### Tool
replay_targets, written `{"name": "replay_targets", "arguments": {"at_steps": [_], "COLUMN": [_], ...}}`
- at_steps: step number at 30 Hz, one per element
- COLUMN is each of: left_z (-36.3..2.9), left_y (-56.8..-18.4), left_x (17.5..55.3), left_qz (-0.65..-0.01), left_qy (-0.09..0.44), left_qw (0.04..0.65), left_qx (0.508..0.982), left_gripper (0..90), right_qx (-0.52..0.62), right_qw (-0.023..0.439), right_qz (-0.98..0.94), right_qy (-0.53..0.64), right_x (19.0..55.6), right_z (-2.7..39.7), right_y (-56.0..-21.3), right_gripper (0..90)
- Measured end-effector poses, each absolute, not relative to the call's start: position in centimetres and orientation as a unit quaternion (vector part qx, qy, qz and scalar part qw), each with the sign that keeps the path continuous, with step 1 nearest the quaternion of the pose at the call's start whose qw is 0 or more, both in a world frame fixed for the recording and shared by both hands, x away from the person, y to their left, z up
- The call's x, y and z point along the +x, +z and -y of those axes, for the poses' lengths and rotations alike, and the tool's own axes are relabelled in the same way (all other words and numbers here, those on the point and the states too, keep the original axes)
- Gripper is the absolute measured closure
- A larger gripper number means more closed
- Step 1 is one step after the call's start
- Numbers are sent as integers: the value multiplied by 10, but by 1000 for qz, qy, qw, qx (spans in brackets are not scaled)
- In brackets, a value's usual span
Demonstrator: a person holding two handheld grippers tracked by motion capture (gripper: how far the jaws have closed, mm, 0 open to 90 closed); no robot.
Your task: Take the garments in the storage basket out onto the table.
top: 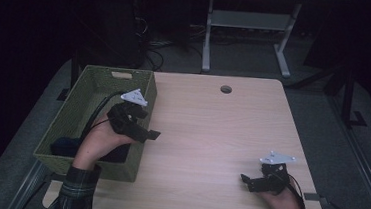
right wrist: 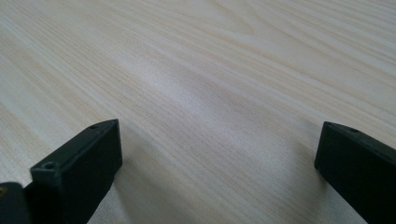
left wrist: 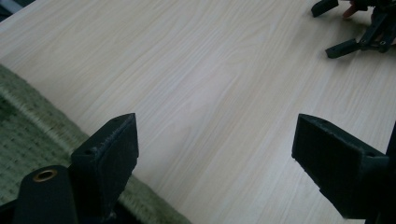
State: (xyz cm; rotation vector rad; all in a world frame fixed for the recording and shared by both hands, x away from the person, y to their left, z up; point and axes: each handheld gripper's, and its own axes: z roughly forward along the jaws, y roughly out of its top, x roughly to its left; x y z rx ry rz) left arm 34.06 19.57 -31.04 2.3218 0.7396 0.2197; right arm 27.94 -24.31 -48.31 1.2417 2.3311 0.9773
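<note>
A green woven basket [top: 80, 106] stands on the left part of the light wooden table [top: 211, 131]. Something dark [top: 62, 146] lies in its near end, partly hidden by the person's left forearm. My left gripper [top: 149, 124] hovers over the basket's right rim, pointing out across the table. Its jaws are open wide with nothing between them [left wrist: 217, 140], and the basket rim [left wrist: 32, 116] lies at the lower left. My right gripper [top: 246, 183] rests low near the table's front right, also open and empty [right wrist: 219, 140] over bare wood. It shows far off in the left gripper view [left wrist: 355, 42].
A round cable hole [top: 226, 89] sits near the table's far edge. Beyond the table stand a white frame leg [top: 207, 41] and loose cables [top: 152, 52] on a dark floor. Bare wood spreads between the two grippers.
</note>
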Motion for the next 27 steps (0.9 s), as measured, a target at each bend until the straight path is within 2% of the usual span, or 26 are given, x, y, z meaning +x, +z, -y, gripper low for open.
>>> {"name": "replay_targets", "arguments": {"at_steps": [27], "left_z": [-251], "left_y": [-304], "left_x": [336], "left_qz": [-346], "left_qy": [114], "left_qw": [294], "left_qx": [884], "left_gripper": [147], "right_qx": [435], "right_qw": [162], "right_qz": [-817], "right_qy": [342], "right_x": [279], "right_z": [243], "right_y": [-483], "right_gripper": [4]}}
